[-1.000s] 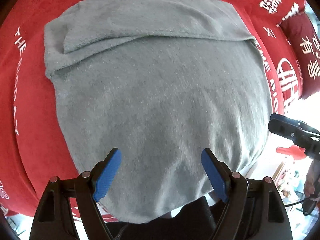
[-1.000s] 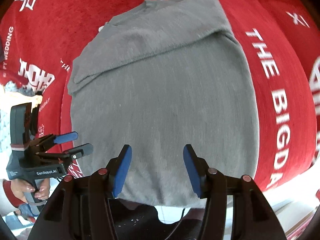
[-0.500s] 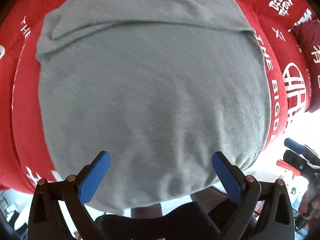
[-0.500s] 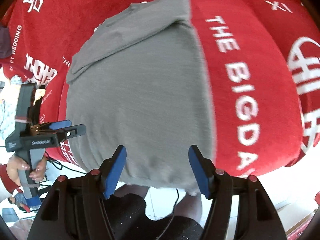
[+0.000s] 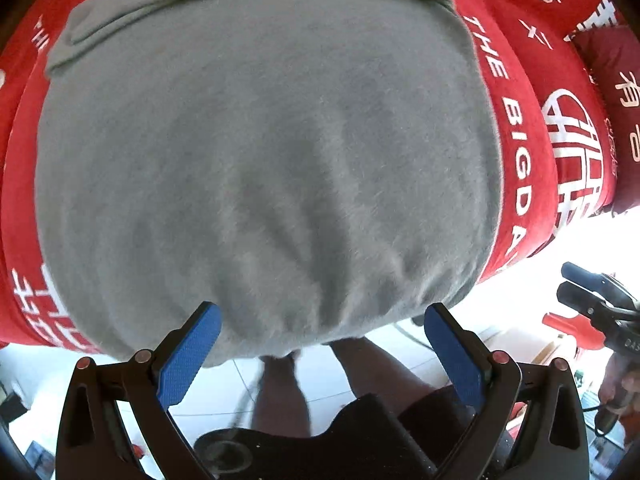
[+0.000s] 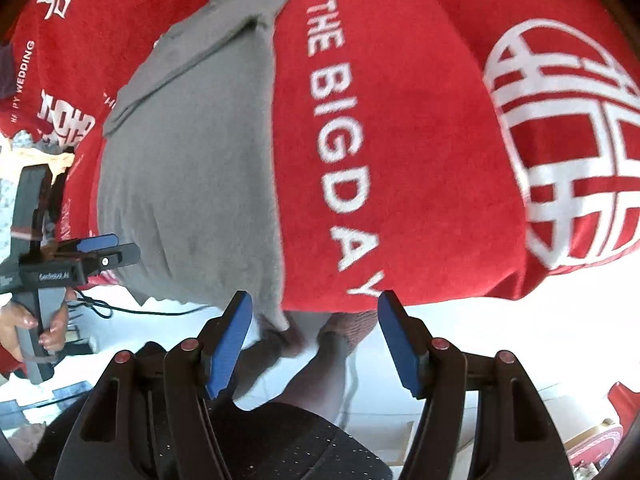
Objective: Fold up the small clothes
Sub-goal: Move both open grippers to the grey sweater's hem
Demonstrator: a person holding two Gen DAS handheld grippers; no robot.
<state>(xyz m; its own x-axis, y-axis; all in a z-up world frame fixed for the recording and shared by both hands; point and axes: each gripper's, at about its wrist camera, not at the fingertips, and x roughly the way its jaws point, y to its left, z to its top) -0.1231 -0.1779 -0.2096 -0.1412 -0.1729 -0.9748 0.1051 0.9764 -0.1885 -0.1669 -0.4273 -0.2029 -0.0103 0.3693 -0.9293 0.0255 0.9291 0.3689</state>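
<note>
one grey garment (image 5: 256, 152), two claws (image 5: 320, 344)

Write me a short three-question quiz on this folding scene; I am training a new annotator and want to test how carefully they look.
1. True or false: the left gripper is clamped on the grey garment.
2. Which printed words run beside the garment's right edge on the red cloth? A) THE BIGDAY B) GOOD LUCK C) WELCOME
3. Fill in: in the right wrist view, the right gripper hovers over the garment's near ____ corner.

Key:
1. False; its jaws stand wide open, with nothing pressed between the pads.
2. A.
3. Right; that corner hangs at the cloth's front edge, between the open jaws.
</note>
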